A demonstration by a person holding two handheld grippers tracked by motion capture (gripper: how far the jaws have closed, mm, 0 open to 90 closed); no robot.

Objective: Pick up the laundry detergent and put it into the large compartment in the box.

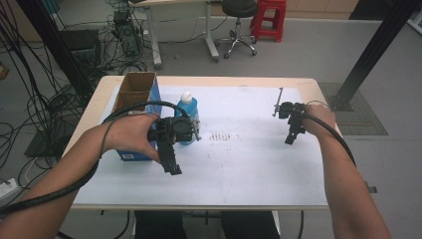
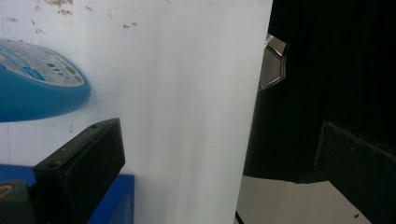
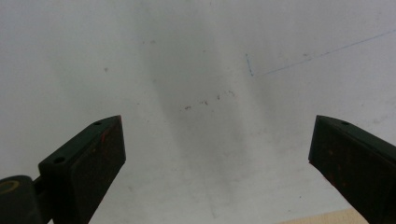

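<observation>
A blue bottle point(image 1: 188, 111) with a white cap stands on the white table sheet point(image 1: 239, 164), just right of a blue cardboard box point(image 1: 134, 94). My left gripper point(image 1: 171, 162) hangs in front of the bottle, jaws wide apart and empty, pointing toward the table's near edge. In the left gripper view the bottle point(image 2: 32, 88) lies at the left, beyond the left gripper point(image 2: 224, 172). My right gripper point(image 1: 291, 137) hovers over the sheet at the right, open and holding nothing. The right gripper view has the right gripper point(image 3: 219, 163) spread over bare sheet point(image 3: 196, 70).
The open box is brown inside and stands at the table's back left. A thin metal rod point(image 1: 277, 102) rises near the right hand. Behind the table are a stool point(image 1: 239, 25), a red stool point(image 1: 268, 17) and tangled cables point(image 1: 40, 99) on the floor.
</observation>
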